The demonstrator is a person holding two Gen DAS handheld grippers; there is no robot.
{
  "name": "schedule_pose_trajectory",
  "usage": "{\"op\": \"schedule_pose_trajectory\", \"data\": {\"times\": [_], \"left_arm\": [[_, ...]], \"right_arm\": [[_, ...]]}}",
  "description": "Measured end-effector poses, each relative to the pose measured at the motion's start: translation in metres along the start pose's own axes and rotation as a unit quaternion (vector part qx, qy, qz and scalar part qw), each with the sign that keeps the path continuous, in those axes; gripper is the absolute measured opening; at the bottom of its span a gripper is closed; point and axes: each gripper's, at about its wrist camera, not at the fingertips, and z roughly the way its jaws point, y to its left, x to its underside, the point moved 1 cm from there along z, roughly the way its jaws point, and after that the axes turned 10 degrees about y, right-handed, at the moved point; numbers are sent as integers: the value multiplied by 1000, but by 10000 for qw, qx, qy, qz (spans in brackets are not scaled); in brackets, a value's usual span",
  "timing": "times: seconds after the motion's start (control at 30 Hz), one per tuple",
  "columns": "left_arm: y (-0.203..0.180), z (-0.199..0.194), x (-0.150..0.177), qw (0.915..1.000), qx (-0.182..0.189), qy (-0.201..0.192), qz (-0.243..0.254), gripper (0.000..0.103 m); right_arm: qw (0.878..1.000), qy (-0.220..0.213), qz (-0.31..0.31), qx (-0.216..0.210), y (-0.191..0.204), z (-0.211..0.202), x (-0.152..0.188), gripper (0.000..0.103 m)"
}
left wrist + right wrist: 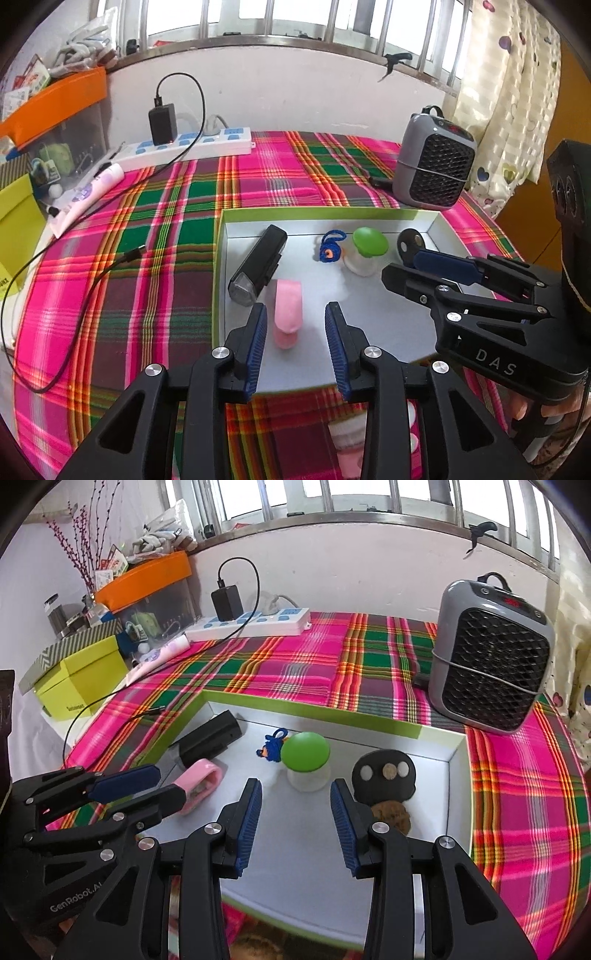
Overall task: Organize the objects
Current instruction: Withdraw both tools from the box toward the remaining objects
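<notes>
Left hand-held gripper [295, 328], jaws wide and empty, straddles the pink clip [287, 314] in the tray [218, 258], its long axis pointing away; right one [295, 801] likewise empty.

My tray [220, 258], a shallow box with a green rim and a pale grey floor, sits on the plaid cloth. At its far left lies a black flashlight [258, 264], lens end toward me. Just near of it lies a pink strap-like piece [287, 314]. Far centre has a small blue corded trinket [330, 248], beside a clear jar with a green lid [369, 242], upright. At the right lies a black disc with pale spots [384, 775], a brown lump [392, 814] touching its near edge.
</notes>
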Motion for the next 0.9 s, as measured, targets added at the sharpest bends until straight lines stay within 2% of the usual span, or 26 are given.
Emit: {"op": "schedule_pose_trajectory", "data": {"times": [0.9], "left_arm": [[2, -37, 44, 9997, 157, -157, -123, 31]], "right_arm": [[9995, -256, 156, -10, 10, -39, 47, 40]]}}
